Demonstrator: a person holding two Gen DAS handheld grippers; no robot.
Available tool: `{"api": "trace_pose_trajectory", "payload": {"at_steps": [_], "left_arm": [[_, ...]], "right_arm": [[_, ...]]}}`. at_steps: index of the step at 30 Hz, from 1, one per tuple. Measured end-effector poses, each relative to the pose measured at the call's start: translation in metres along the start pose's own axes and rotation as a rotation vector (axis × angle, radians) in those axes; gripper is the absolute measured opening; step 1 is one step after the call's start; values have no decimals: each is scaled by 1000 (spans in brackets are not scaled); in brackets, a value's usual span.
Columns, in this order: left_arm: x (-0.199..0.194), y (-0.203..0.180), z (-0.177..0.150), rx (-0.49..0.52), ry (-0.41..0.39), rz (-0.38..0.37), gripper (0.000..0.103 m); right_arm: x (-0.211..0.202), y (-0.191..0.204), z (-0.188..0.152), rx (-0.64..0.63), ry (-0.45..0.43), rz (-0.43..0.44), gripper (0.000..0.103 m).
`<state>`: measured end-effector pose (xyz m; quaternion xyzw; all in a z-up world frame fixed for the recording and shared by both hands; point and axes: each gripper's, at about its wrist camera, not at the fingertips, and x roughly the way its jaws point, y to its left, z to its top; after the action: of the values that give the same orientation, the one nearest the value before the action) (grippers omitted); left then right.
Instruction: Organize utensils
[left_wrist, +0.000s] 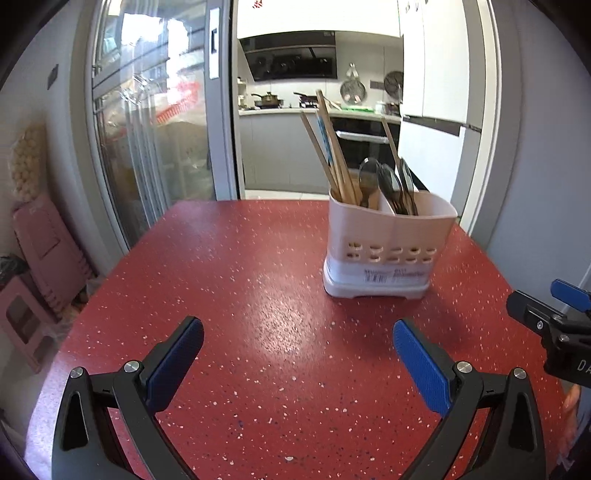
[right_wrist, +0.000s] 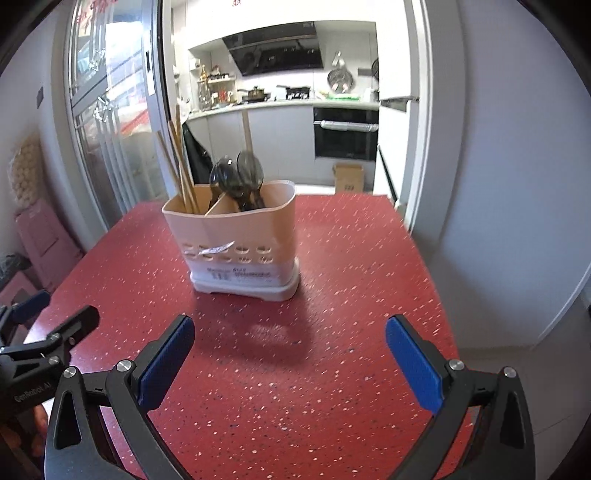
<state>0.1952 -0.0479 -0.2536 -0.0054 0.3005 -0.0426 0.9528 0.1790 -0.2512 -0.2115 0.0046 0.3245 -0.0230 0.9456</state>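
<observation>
Both of your grippers hang over the near part of the red worktop (left_wrist: 258, 295) with nothing in them: the left gripper (left_wrist: 297, 350) has its fingers spread wide, and so has the right gripper (right_wrist: 290, 347). The utensil holder (left_wrist: 388, 236) stands upright towards the far side of the worktop, well apart from either pair of fingers. Its left compartment holds the chopsticks (left_wrist: 332, 147), leaning left; the right compartment holds the dark spoons (left_wrist: 388, 181), bowls up, though one spoon (left_wrist: 367, 177) seems to sit on the chopstick side of the divider. No loose utensil shows on the worktop in either view, so the sorting looks close to done.

Your main risk is the holder itself. It is tall, looks light, and is top-heavy with long handles standing well above its rim. If you reach in and drag a spoon sideways rather than lifting it straight up, you could tip the whole thing or skate it across the smooth top. It also stands near the far right edge, so a push that way could send it off.

The spoons are bunched and overlapping, so closing on one may catch its neighbour and pull two out together. The leaning chopsticks could be knocked by a finger passing close.
</observation>
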Motion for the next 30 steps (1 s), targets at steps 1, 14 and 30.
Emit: {"api": "trace_pose_trajectory", "payload": {"at_steps": [1,14,30], "left_arm": [[-2,1,1,-6,-7,-7,103],[-29,-4,10,-6,-108,-40,103],[-28,0,6,-29,-105,-26,103]], "right_arm": [[-3,0,1,-5,-17,-11,103],[-29,8,3,-19,-132,-67,103],[-36,6,0,13,-145,-91,103]]}}
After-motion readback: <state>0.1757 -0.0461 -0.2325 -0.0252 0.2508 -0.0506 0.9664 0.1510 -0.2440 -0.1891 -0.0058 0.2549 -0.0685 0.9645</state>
